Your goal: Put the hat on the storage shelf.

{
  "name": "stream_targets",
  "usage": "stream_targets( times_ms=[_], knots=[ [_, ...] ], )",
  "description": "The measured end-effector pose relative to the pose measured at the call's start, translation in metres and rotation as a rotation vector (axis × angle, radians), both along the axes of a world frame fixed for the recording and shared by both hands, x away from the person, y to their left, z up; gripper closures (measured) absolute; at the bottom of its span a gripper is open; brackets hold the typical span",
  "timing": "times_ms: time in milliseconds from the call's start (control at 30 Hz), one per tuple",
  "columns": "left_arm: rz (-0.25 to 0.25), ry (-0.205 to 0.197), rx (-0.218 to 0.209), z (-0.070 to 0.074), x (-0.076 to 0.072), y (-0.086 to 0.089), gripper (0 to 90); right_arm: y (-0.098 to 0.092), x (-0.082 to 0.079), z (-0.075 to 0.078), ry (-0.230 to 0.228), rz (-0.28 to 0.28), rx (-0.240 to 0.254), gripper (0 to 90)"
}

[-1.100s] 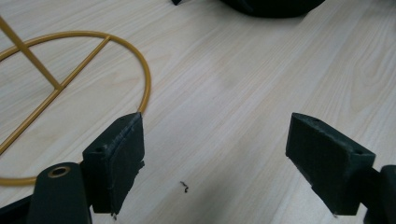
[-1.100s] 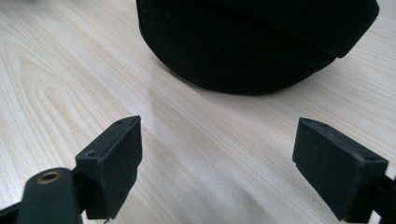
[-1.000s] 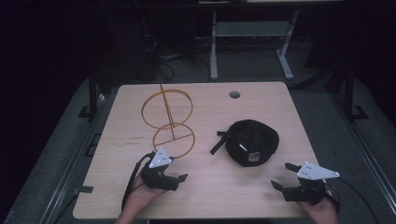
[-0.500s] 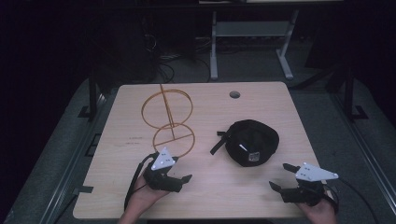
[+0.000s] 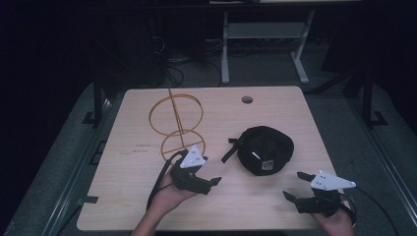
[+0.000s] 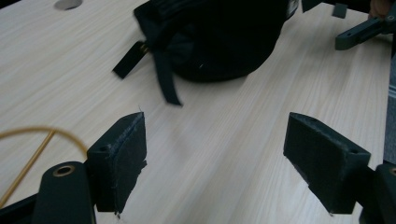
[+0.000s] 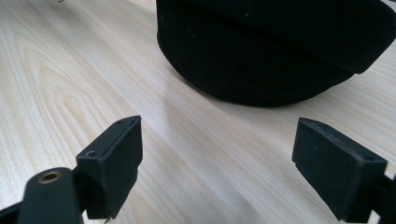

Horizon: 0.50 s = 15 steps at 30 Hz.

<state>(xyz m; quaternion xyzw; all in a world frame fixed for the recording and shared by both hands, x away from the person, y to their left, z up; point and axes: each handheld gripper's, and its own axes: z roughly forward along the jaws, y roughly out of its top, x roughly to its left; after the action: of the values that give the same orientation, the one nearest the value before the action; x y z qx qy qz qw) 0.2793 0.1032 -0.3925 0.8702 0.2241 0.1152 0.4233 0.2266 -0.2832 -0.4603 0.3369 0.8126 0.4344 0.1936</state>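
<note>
1. A black cap [image 5: 265,150] lies right of centre on the pale wooden table [image 5: 137,206], its strap [image 5: 231,150] trailing off toward the left; a gold wire stand [image 5: 178,125] of two rings on a post sits well apart from it, toward the table's left half.

2. The left gripper [image 5: 205,183], held in a person's hand at the near edge, points toward the cap with its jaws spread wide and nothing between them; in the left gripper view the cap [image 6: 219,37] and its loose strap ends [image 6: 163,79] lie just ahead of the pads, apart from them.

3. The right gripper [image 5: 298,186] hovers near the table's front right corner, jaws likewise parted and empty; in the right gripper view the cap's dark side wall [image 7: 261,60] rises close in front, not yet touched.

4. The cap looks like soft cloth, light and floppy; it should crush and fold under a pinch rather than resist, and is unlikely to slip or break.

5. The best hold, by my judgement, is the rim or brim edge, where the fabric is doubled and stiffer; the strap is an easy target but would leave the cap dangling; a grip on the crown would likely only bunch the cloth.

6. With both grippers empty and flanking the cap, a two-sided pickup at opposite edges seems the work at hand.
</note>
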Motion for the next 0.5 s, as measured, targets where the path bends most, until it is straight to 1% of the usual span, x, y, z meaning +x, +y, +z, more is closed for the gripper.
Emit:
stream_targets(
  times_ms=[167,200,267,467,500],
  knots=[
    [-0.049,-0.013,0.031,0.01,0.009,-0.022,20.7,-0.002,0.001,0.0,0.001,0.001,0.003,15.7],
    [-0.053,-0.015,0.027,0.011,0.01,-0.026,20.8,-0.002,0.001,-0.001,-0.002,0.003,0.003,15.7],
    [-0.07,-0.016,0.038,0.015,0.015,-0.034,20.8,-0.002,0.001,-0.001,0.004,0.002,0.008,15.7],
    [-0.113,-0.017,0.037,0.027,0.029,-0.058,20.9,-0.002,0.001,-0.001,0.006,0.006,0.014,15.8],
    [-0.124,-0.018,0.034,0.031,0.033,-0.066,20.5,-0.002,0.001,-0.001,0.006,0.012,0.016,15.8]
  ],
)
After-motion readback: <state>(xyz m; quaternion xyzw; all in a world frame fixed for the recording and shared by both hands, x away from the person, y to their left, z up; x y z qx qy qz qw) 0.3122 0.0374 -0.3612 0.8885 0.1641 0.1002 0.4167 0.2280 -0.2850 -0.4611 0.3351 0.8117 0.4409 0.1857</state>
